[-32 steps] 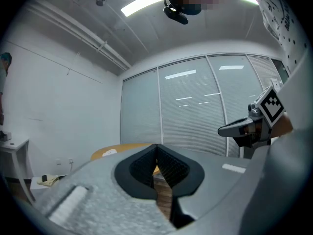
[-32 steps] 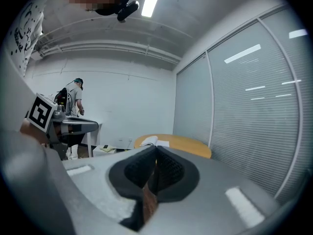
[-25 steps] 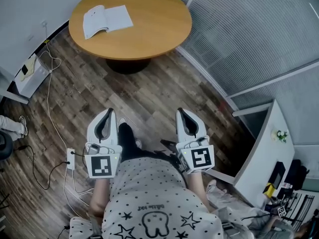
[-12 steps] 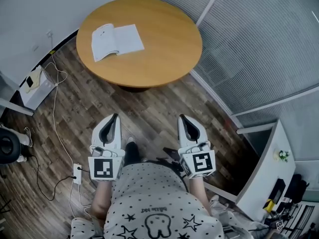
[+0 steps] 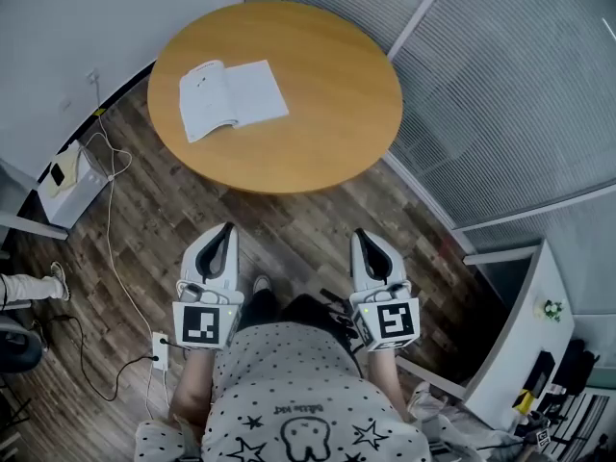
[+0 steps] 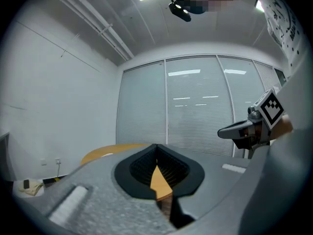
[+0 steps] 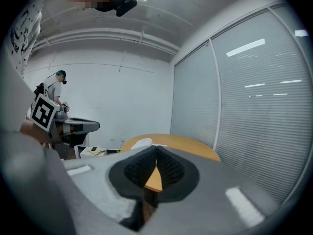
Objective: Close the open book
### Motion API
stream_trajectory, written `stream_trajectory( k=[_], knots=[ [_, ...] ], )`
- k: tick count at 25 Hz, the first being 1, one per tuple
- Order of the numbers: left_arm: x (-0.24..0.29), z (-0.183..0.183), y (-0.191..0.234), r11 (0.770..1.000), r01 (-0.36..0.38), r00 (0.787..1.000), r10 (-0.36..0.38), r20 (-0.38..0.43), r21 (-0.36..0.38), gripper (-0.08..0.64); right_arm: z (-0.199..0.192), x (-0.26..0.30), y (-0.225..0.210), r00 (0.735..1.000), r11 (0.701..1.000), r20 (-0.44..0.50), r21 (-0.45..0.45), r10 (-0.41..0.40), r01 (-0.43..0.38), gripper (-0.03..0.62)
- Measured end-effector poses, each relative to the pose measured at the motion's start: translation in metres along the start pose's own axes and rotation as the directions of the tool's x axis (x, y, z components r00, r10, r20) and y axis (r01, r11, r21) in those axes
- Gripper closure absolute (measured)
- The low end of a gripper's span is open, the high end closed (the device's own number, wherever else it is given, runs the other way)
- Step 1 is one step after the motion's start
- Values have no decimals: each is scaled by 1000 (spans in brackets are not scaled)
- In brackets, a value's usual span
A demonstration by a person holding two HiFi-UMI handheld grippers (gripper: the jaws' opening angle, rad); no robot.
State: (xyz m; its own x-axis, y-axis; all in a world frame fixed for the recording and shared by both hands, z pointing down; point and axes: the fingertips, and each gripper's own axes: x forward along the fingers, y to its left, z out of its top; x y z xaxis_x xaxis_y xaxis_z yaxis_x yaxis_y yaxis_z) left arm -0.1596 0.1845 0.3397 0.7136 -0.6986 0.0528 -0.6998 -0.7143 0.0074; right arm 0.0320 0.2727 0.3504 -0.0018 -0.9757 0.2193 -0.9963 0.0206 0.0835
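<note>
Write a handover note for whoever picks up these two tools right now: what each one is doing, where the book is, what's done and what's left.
Tools: the left tool is shut and empty, and is held over the floor. The right tool is shut and empty, and is held beside it.
Things: the book lies open, pages up, on the left part of the round table in the head view. It is ahead of both tools, and neither tool is over the table.
Done: nothing on the book yet.
Left: step up to the table, then fold one half over onto the other to close the book.
</note>
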Motion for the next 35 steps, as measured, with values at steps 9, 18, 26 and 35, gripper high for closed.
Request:
stream_trajectory(
  k=[9,18,26,35],
  knots=[
    [2,-2,35,999,-38,999,37,13,16,551,-12,13,8,1000,1000,-14,25,16,-16,588],
    [23,-19,41,996,-90,995,89,-41,-18,551,-12,51,-4,996,996,-28,27,87,-86,588],
    [78,-18,54,981,-185,982,182,-49,-53,551,0,117,-47,985,985,-22,6,170,-170,588],
    [150,-9,43,965,-257,966,256,-20,-44,551,17,170,-110,974,974,13,-33,225,-224,588]
  ],
)
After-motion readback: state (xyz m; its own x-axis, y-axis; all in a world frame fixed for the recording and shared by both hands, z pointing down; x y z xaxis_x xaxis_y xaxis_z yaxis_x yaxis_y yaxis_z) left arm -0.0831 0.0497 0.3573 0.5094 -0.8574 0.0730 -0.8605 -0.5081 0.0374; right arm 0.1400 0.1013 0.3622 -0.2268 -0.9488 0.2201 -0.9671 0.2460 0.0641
